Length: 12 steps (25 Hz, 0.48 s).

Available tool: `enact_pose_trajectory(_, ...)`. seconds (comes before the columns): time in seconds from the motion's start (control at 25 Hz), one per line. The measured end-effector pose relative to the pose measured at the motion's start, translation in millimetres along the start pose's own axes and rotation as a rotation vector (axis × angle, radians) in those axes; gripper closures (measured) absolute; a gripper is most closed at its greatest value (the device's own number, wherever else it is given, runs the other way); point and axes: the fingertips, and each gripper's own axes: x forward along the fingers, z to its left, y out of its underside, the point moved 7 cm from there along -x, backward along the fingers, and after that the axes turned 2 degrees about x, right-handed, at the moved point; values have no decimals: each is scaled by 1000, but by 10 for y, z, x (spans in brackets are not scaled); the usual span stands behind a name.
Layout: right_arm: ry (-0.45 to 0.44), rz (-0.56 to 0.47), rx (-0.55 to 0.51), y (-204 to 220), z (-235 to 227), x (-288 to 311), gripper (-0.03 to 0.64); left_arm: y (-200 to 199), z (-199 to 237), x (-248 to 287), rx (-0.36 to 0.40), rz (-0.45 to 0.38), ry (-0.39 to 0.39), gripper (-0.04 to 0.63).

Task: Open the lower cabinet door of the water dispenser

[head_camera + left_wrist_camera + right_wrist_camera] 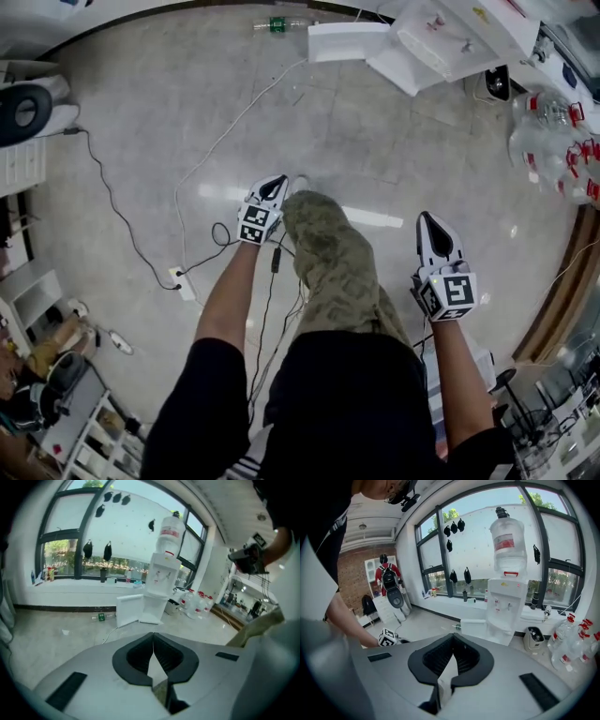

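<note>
The white water dispenser stands across the floor at the top right of the head view, a big clear bottle on top. Its lower cabinet door stands swung out to the left; it also shows in the left gripper view as the door beside the dispenser. My left gripper and right gripper are both held out in the air, well short of the dispenser. Both are shut with nothing between their jaws: left gripper, right gripper.
A camouflage trouser leg steps forward between the grippers. Cables and a power strip lie on the floor at the left. Several water bottles stand at the right, a small bin beside the dispenser, a fan at the far left.
</note>
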Motion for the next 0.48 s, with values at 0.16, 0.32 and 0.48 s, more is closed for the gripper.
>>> enact_pose_trajectory(0.16, 22, -28, 2, -4, -297, -203, 618, -119, 148, -113, 82, 58, -17, 591)
enact_pose_trajectory(0.32, 66, -47, 37, 18, -494, -412, 618, -692, 67, -339, 26, -53, -84, 591)
enact_pose_trajectory(0.48, 77, -96, 61, -144, -570, -584, 618, -1432, -240, -673, -32, -194, -132, 591)
